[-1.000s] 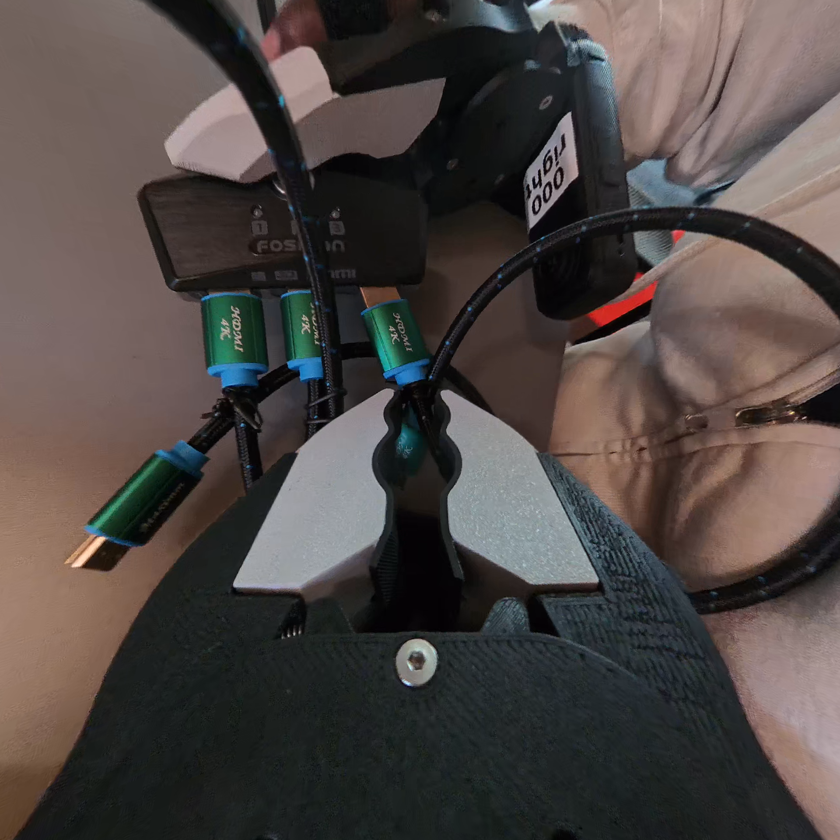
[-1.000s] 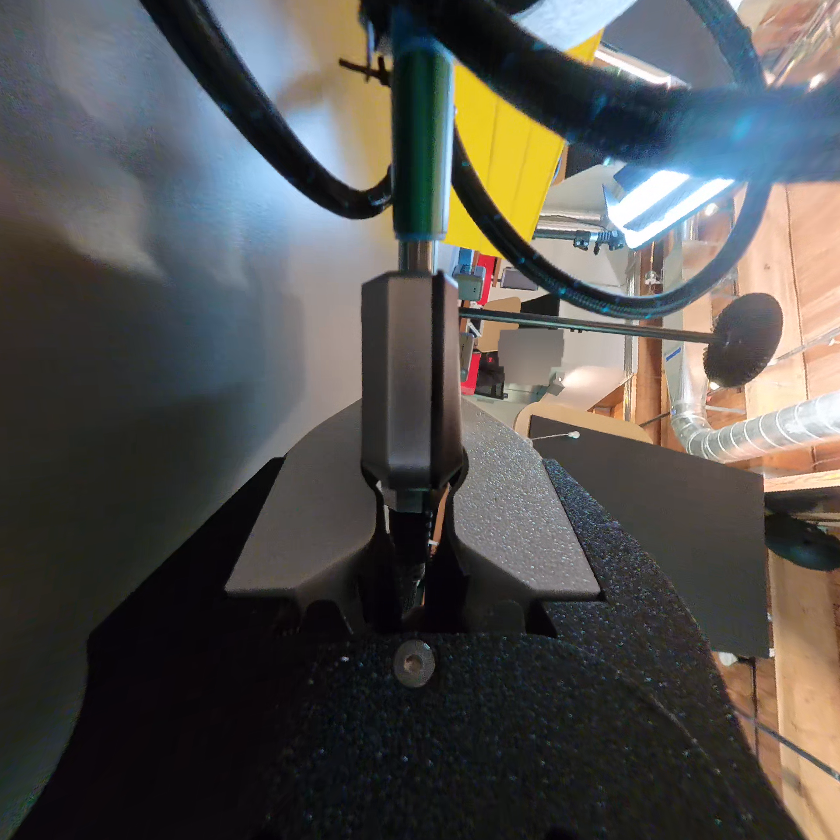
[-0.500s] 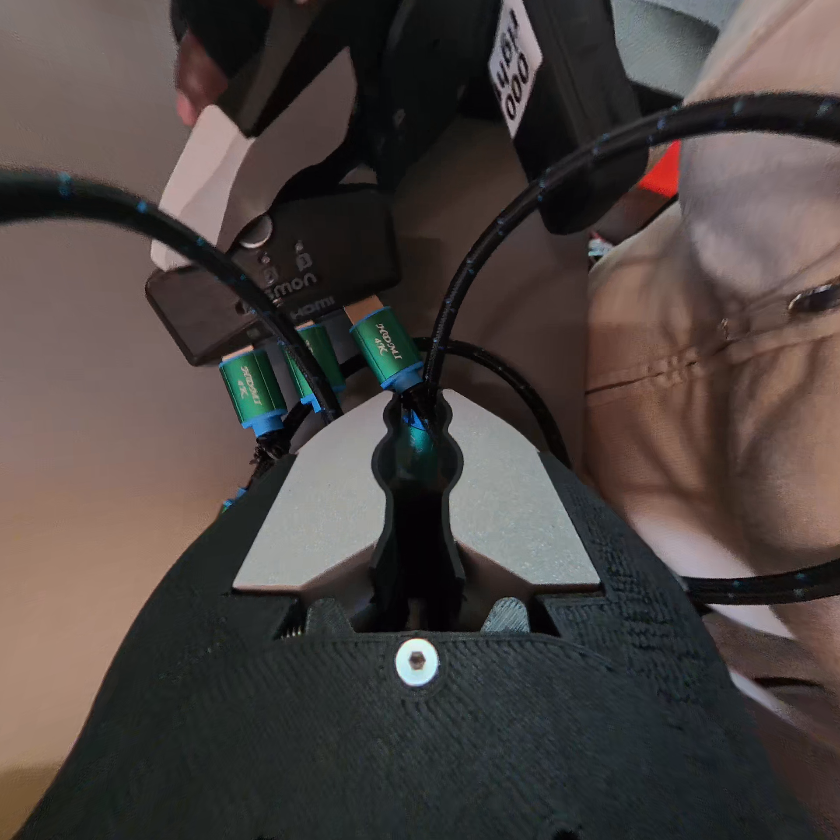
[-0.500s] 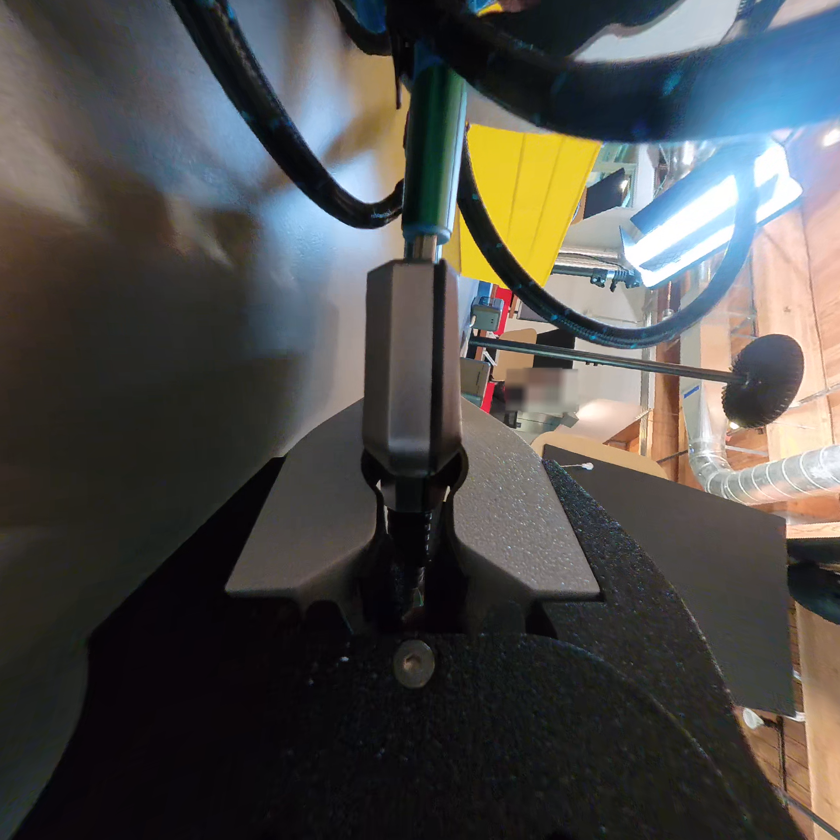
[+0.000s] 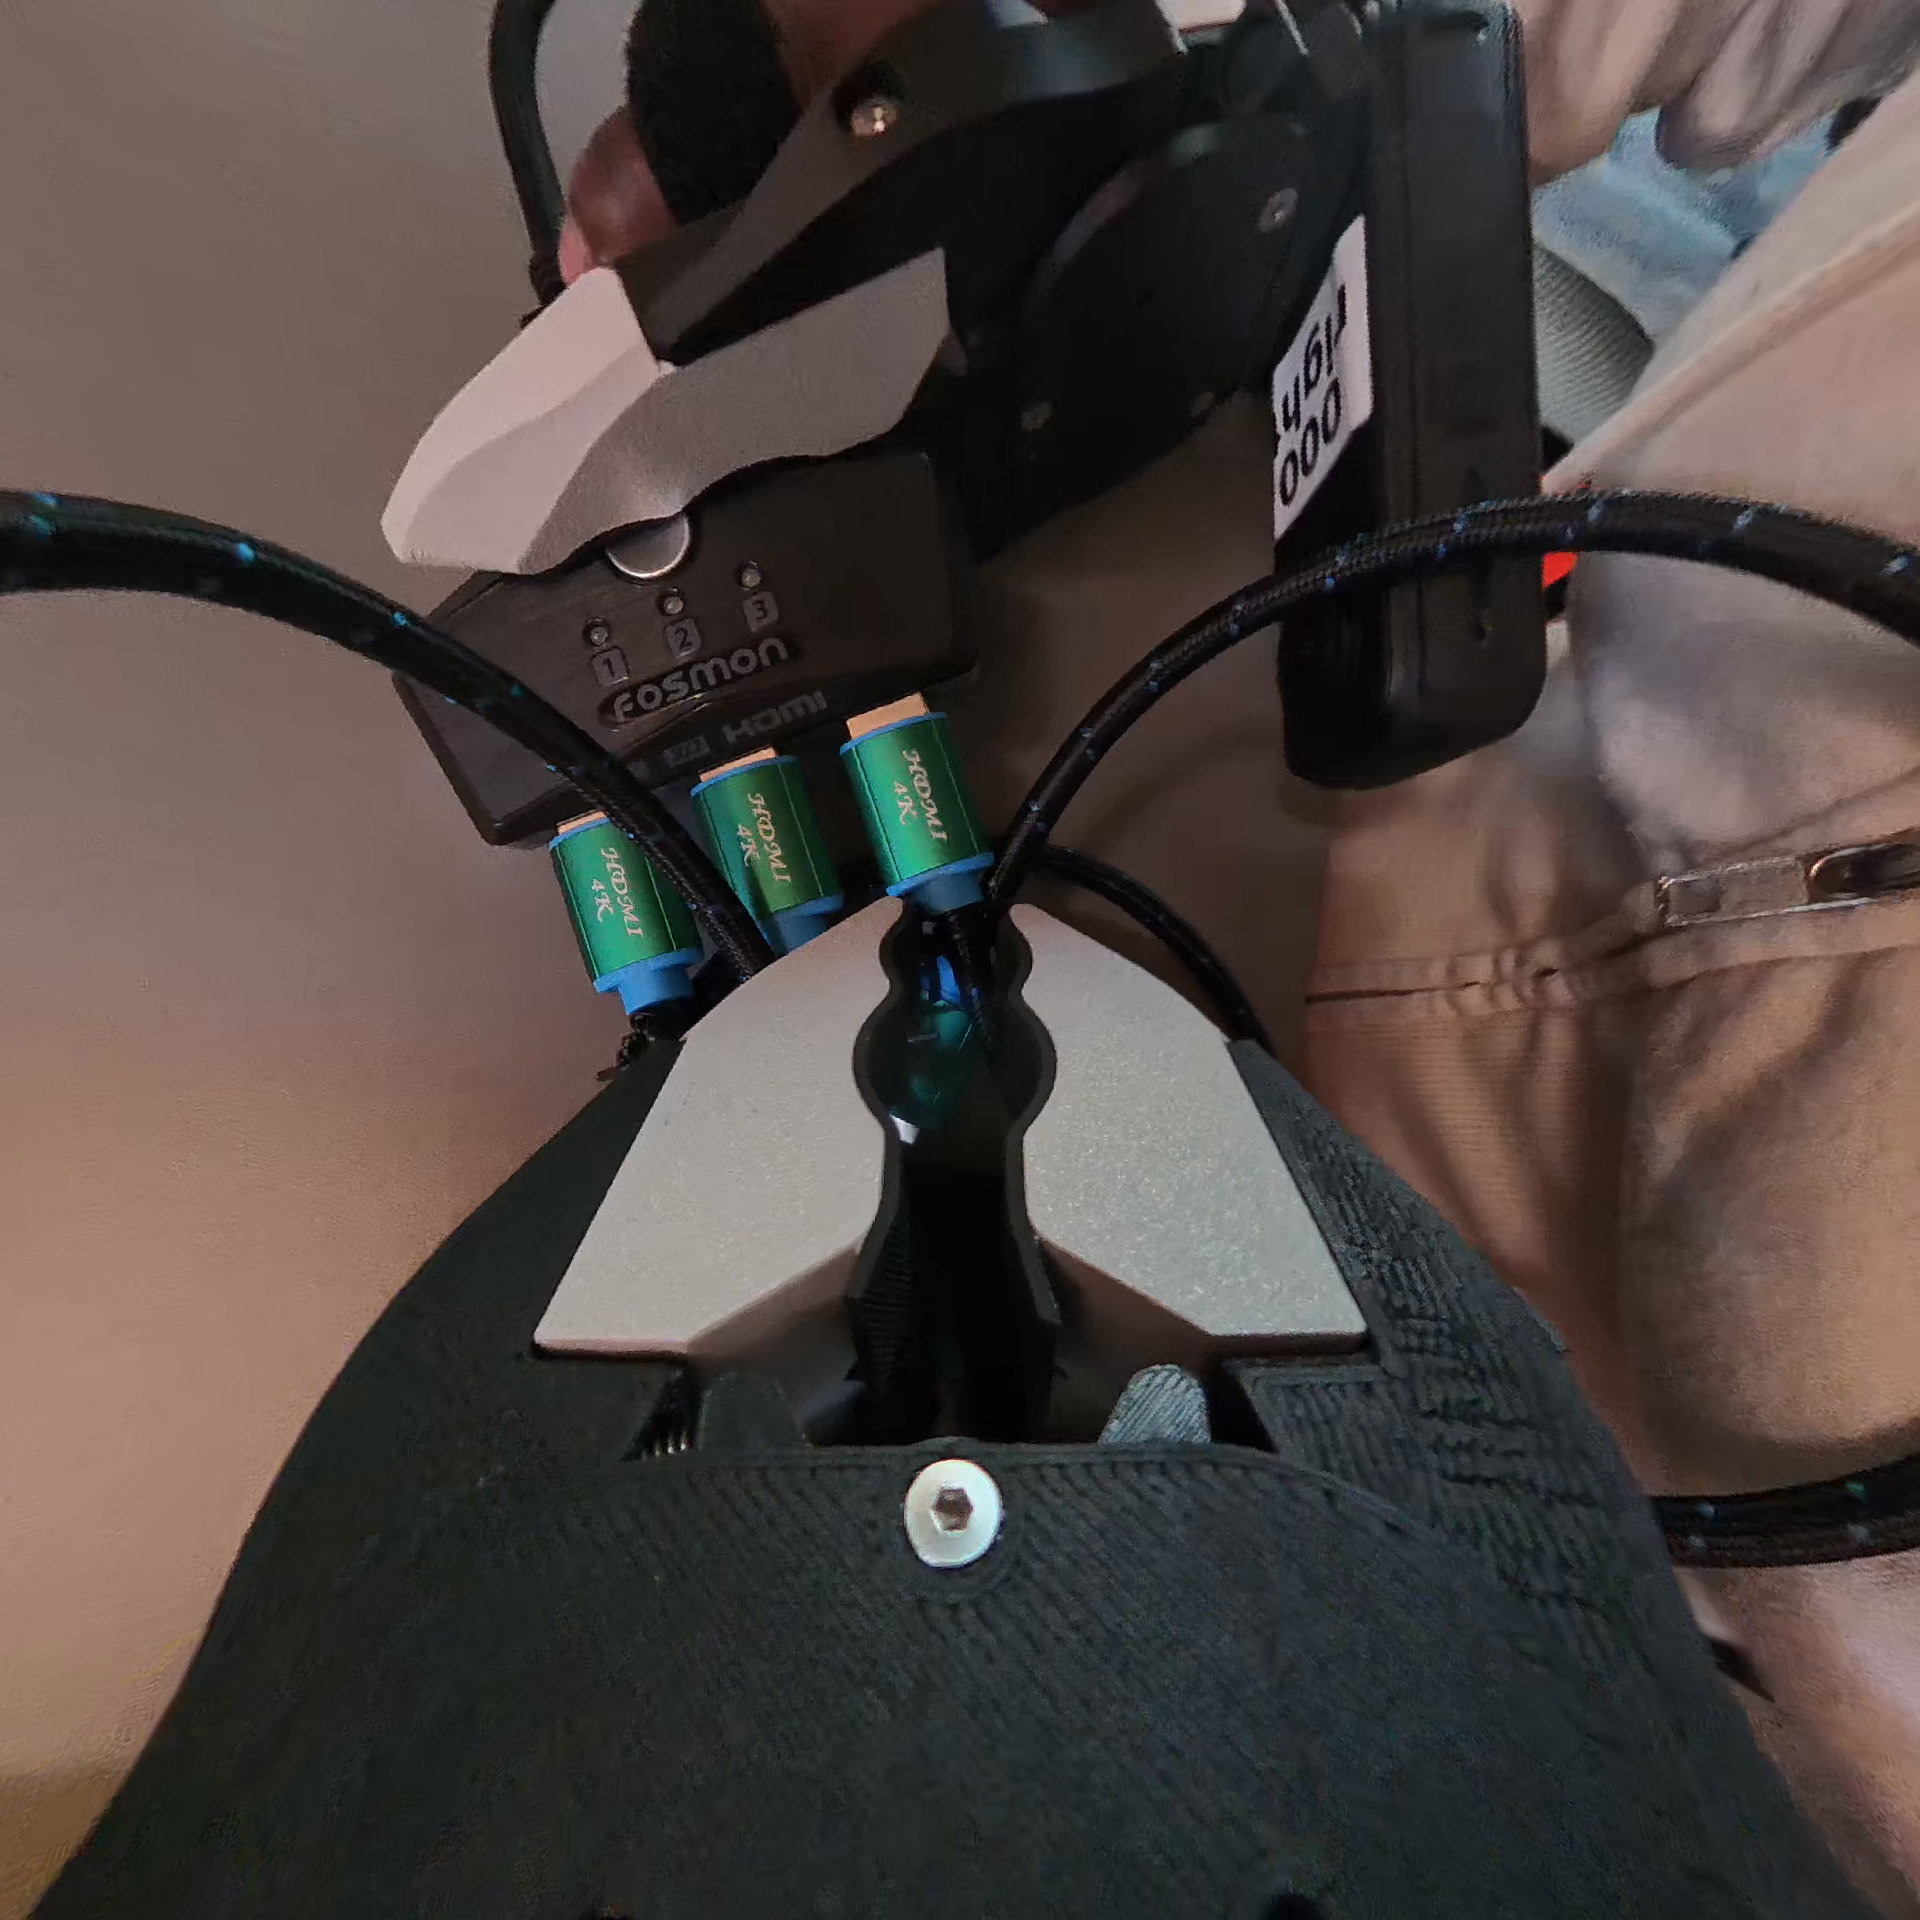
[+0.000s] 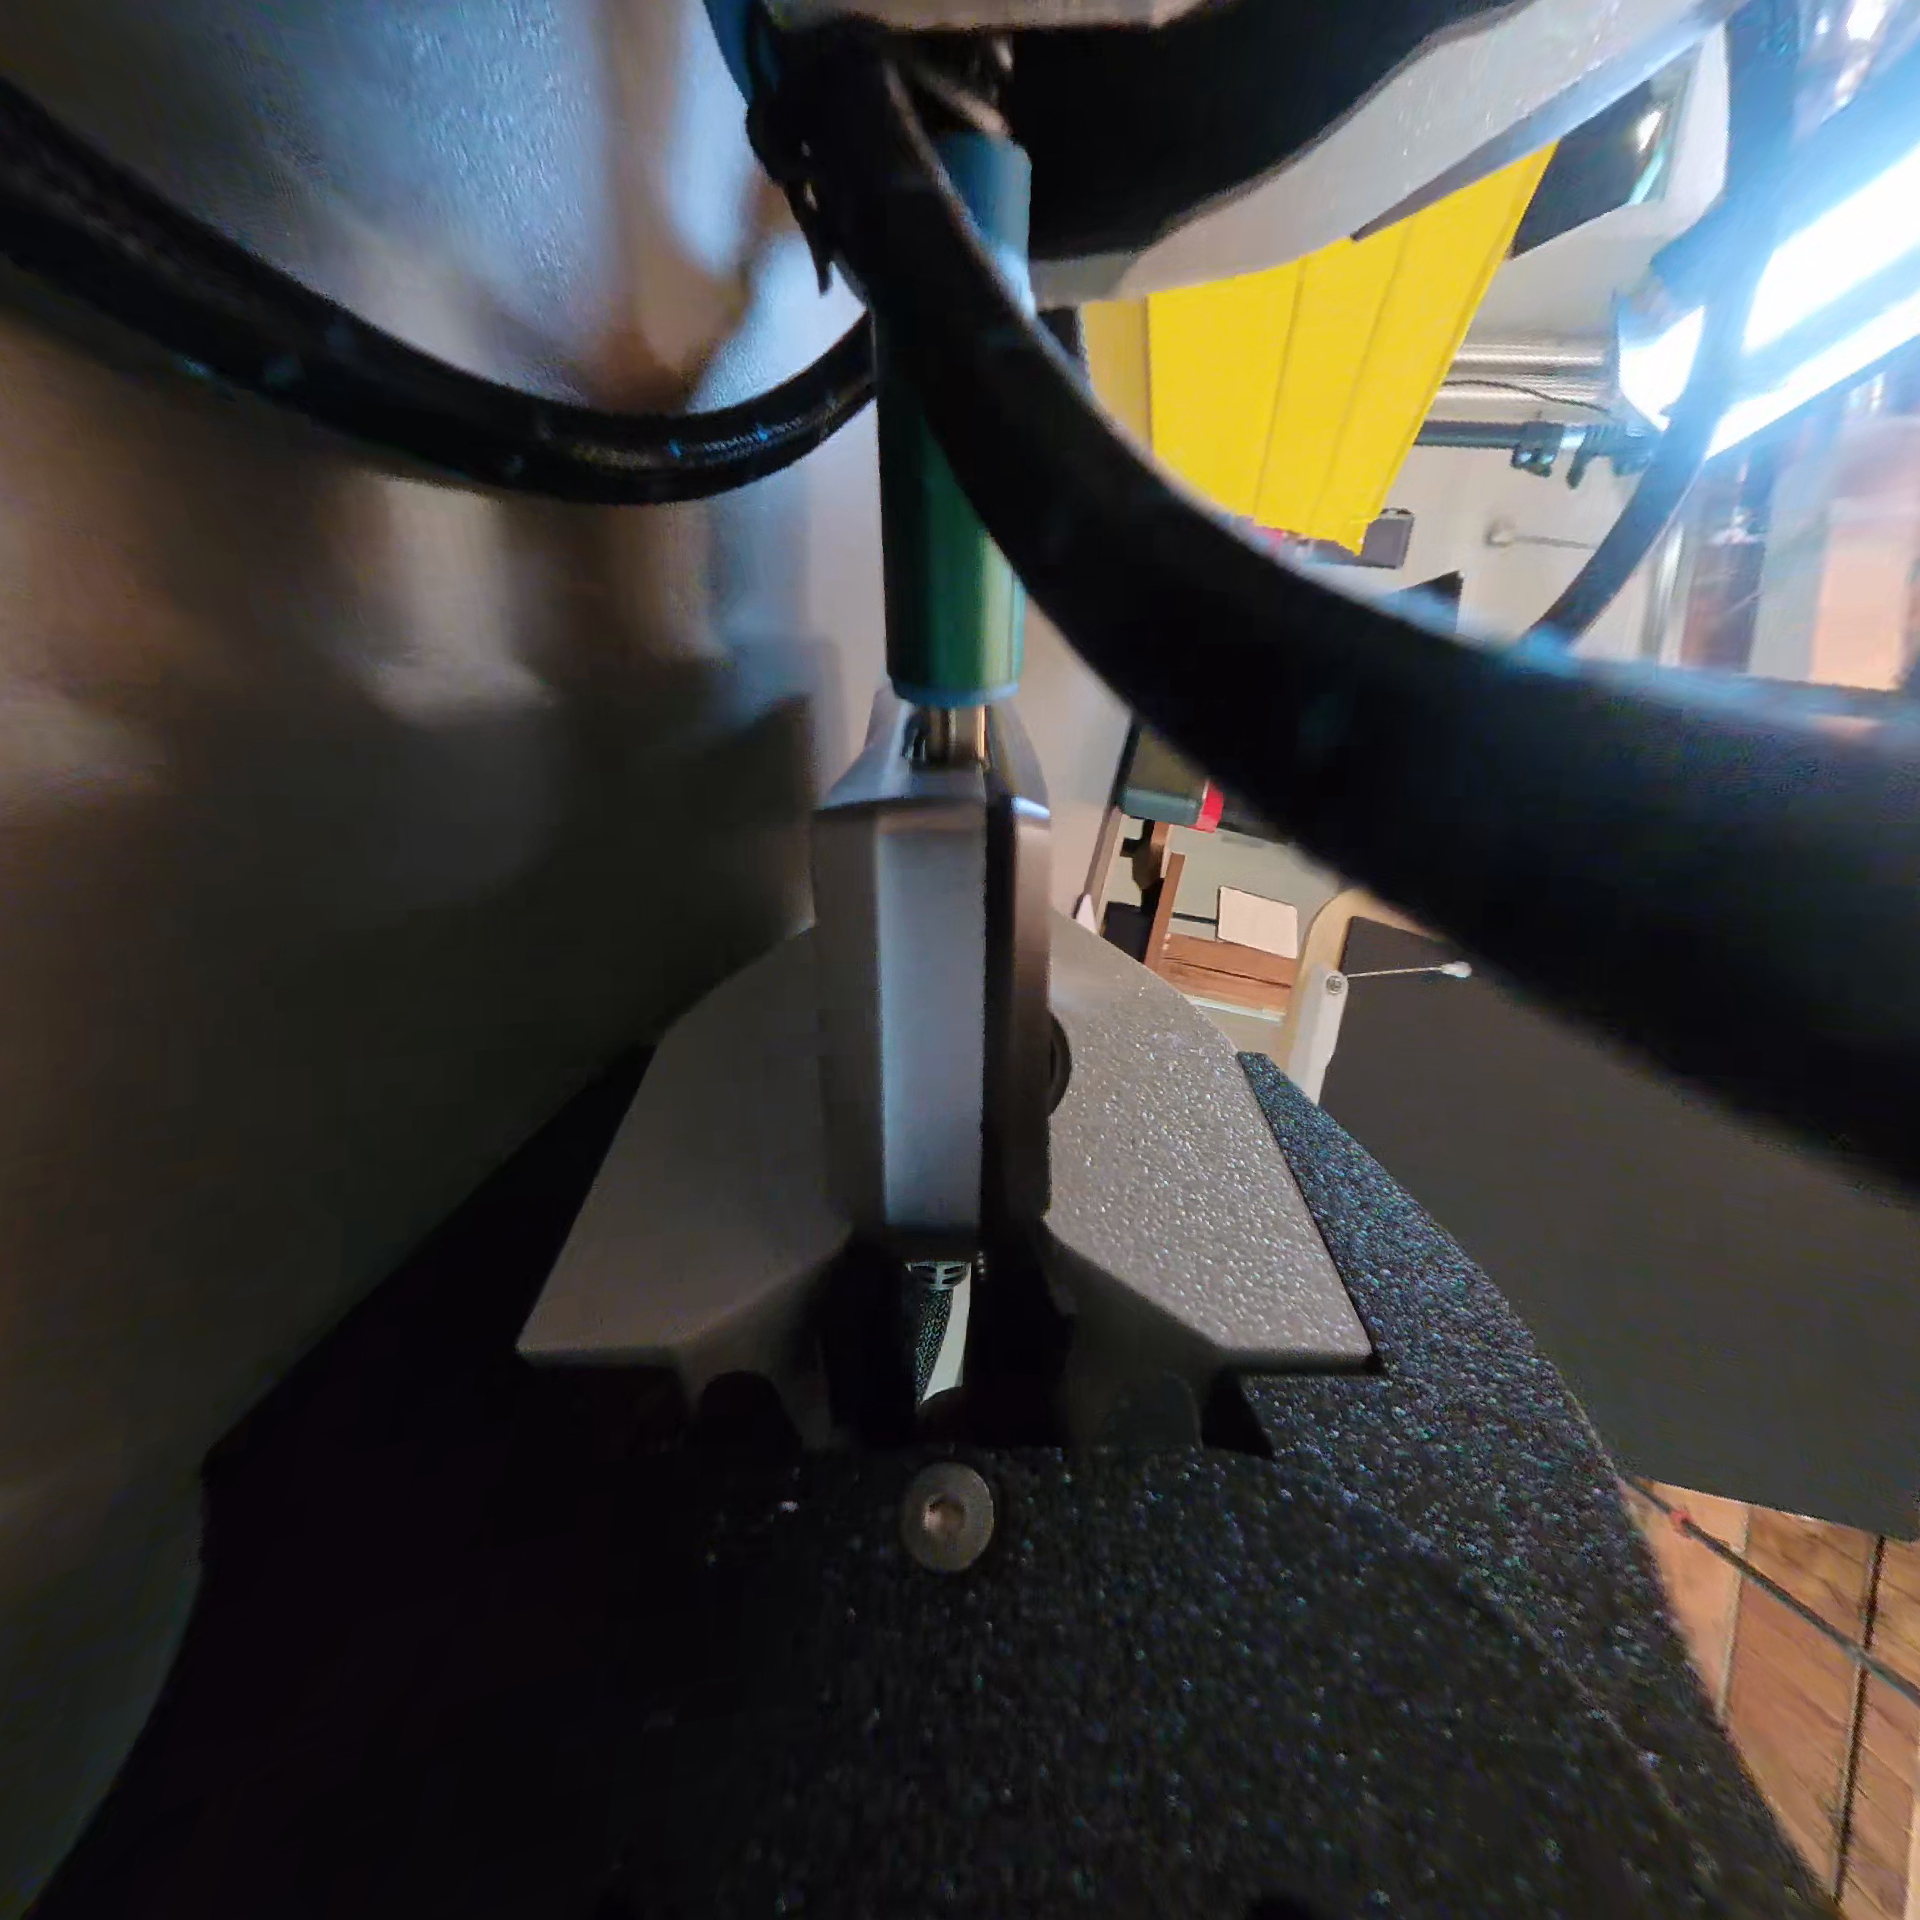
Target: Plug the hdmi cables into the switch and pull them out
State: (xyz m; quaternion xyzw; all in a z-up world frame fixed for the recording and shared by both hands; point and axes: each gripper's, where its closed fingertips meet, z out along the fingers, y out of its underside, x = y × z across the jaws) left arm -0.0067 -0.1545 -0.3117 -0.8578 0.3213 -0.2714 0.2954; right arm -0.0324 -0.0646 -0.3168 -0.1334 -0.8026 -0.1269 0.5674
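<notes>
the switch sits just ahead of the left claw, pinched by the right claw's grey fingers. three green plugs sit in its near edge. the left claw is clamped on the braided cable behind the rightmost plug.

right wrist view: the right claw is closed tight on the switch, edge-on between its fingers, with a green plug straight ahead.

I count one black switch box with three numbered lights on its face, three green plugs seated in a row along its edge, a fourth green plug between my own left fingers, and two grippers, mine and the other one
</notes>
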